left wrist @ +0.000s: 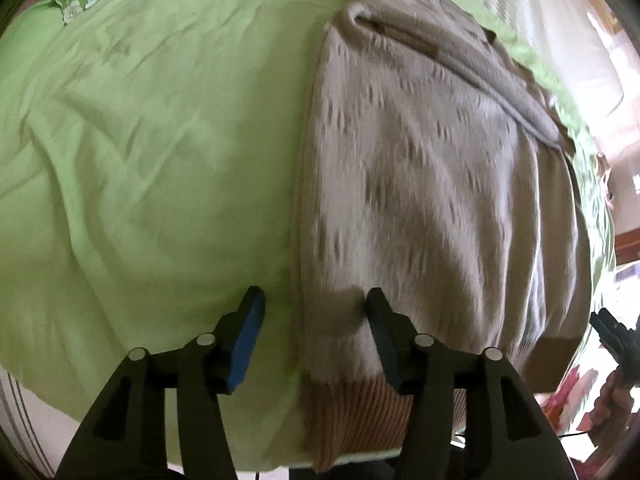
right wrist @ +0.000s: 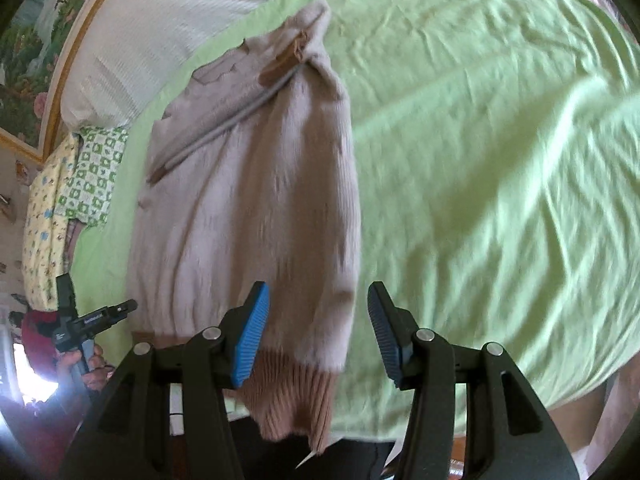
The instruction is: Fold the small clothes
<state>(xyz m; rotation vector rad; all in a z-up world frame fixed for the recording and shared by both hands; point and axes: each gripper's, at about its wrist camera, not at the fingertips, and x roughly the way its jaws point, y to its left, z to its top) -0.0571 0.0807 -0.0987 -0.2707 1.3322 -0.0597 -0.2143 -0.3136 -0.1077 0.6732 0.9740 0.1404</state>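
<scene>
A beige knitted sweater (left wrist: 432, 184) with a brown ribbed hem (left wrist: 352, 412) lies lengthwise on the green bedsheet (left wrist: 152, 168), sleeves folded onto its body. The hem hangs over the near bed edge. My left gripper (left wrist: 316, 312) hovers open over the sweater's left edge near the hem, pads apart from the cloth. In the right wrist view the same sweater (right wrist: 248, 200) shows, and my right gripper (right wrist: 318, 316) stands open above its lower right corner just above the hem (right wrist: 288, 396). Neither gripper holds anything.
Green-and-white and yellow patterned pillows (right wrist: 92, 176) lie at the far left of the bed, beside a white padded headboard (right wrist: 160, 32) and a framed picture (right wrist: 28, 52). A hand (right wrist: 86, 364) holds the left gripper's handle. Wrinkled sheet spreads right of the sweater (right wrist: 500, 160).
</scene>
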